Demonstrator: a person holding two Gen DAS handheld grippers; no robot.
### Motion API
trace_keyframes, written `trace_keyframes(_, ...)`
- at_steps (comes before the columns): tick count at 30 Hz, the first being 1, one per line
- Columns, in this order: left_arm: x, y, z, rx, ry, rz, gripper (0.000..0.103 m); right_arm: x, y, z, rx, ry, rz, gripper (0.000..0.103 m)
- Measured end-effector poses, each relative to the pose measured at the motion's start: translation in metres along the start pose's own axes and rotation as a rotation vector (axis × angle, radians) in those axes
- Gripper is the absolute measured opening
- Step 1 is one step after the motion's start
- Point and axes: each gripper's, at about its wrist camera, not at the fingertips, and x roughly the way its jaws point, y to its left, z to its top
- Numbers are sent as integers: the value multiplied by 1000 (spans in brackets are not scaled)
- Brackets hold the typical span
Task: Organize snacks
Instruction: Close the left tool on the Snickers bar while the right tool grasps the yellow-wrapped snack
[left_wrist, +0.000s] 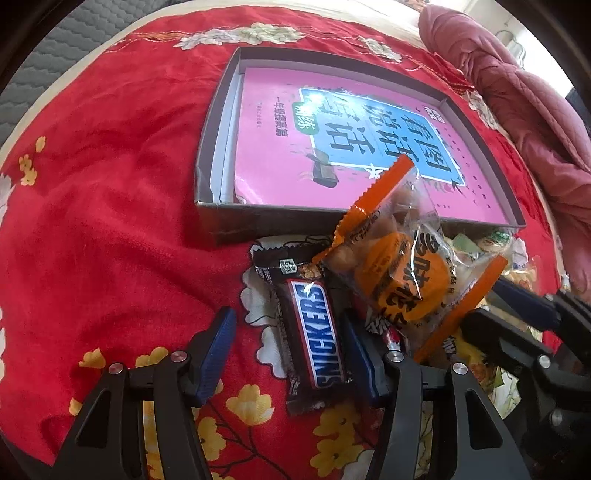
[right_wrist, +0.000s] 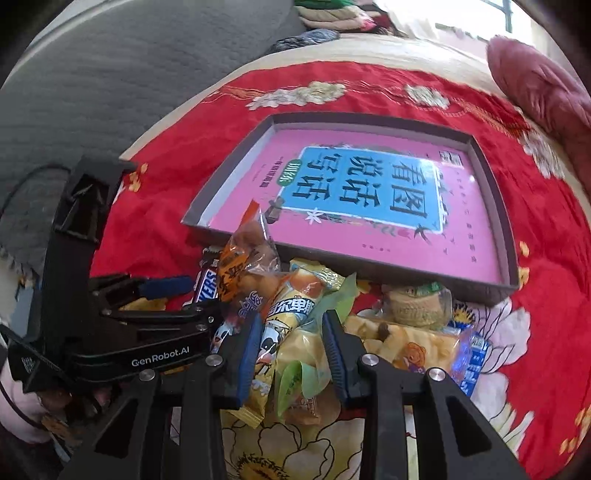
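Red floral bedding (left_wrist: 110, 192) covers the work surface, with a grey quilted fabric (right_wrist: 92, 74) beyond its edge and a pink quilted blanket (left_wrist: 517, 110) bunched at the far right. On the bedding lies a shallow grey cardboard box (left_wrist: 218, 221) containing a pink booklet (left_wrist: 280, 147) with a blue title panel and large dark characters. The snacks are heaped on the bedding against the near wall of the box. The Snickers bar (left_wrist: 317, 332) has a dark brown wrapper with a blue-outlined white logo; it lies flat, lengthwise between the fingers of the left gripper (left_wrist: 288, 354). The left jaws stand about half open; the right pad is at the bar's edge, while the left pad stands clear of it with bedding visible between. An orange-and-clear packet (left_wrist: 399, 273) with serrated orange seals rests tilted over the bar's far end and against the box wall. The right gripper (right_wrist: 291, 347) has its jaws narrowed on a yellow wrapped snack (right_wrist: 291, 332) printed with a black-and-white cow motif; both blue pads contact the wrapper. Beside it lie a green-edged packet (right_wrist: 417, 299) and a clear bag of yellow pieces (right_wrist: 406, 343) with a blue label.
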Motion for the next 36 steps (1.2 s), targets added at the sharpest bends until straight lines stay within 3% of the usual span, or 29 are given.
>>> trace_keyframes(3, -2, 2, -4, 3, 0, -8, 60, -11, -1, -5, -9, -37, -5, 35)
trace_keyframes(8, -3, 5, -5, -2, 2, -22, 60, -28, 4, -8, -12, -83, 63, 35)
trace_keyframes(22, -5, 11, -4, -6, 2, -35, 58, 7, 26, 6, -94, 78, 23, 35)
trace_keyframes(28, -5, 11, -3, -3, 3, -38, 57, 17, 33, 3, -188, 98, -14, 19)
trace_keyframes(30, -5, 13, -3, -10, 2, -45, 55, 11, 28, -2, -164, 79, 15, 14)
trace_keyframes(33, -6, 15, -3, -21, -3, -75, 38, -2, 12, -9, -83, 37, 79, 11)
trace_keyframes(36, -7, 15, -3, -25, -7, -89, 35, -10, 2, -12, -14, 23, 121, 11)
